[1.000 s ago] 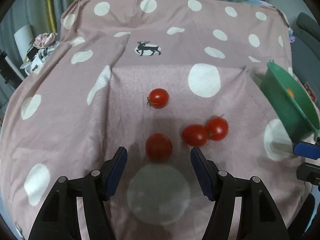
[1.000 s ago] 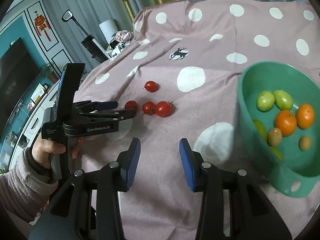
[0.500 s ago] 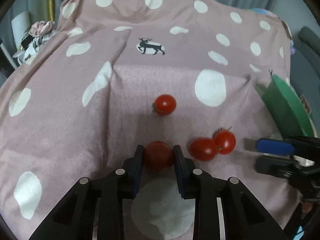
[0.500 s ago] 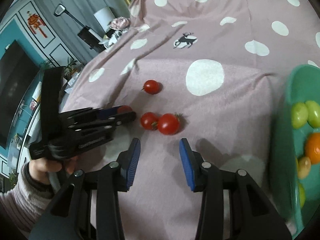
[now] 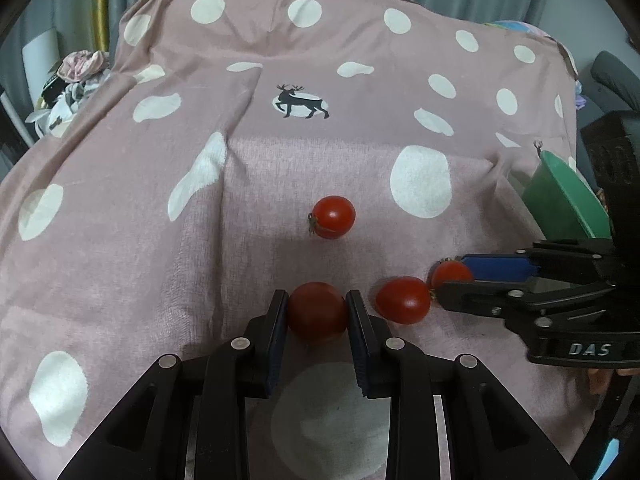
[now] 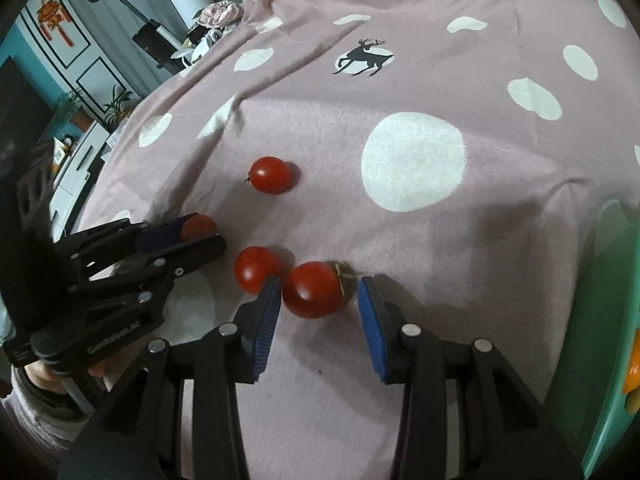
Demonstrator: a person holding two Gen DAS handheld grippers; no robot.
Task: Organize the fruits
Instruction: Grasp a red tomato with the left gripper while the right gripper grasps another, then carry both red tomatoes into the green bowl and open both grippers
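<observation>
Several red tomatoes lie on a pink polka-dot cloth (image 5: 120,240). My left gripper (image 5: 318,312) is shut on the nearest tomato (image 5: 318,310), still down on the cloth; it shows in the right wrist view (image 6: 198,227) too. My right gripper (image 6: 318,300) is open, its pads on either side of a stemmed tomato (image 6: 314,290), the left pad close to it. Another tomato (image 6: 254,268) lies just left of that one. A fourth tomato (image 5: 333,217) lies alone farther back. The green bowl (image 5: 560,196) is at the right.
The green bowl's rim (image 6: 608,320) at the right holds an orange fruit (image 6: 634,368). The cloth drapes up at the back. Room clutter, a lamp and cabinets stand beyond the left edge (image 6: 80,92).
My left gripper closed on the nearest tomato. My right gripper moved forward and left from beside the bowl until its open pads flank the stemmed tomato.
</observation>
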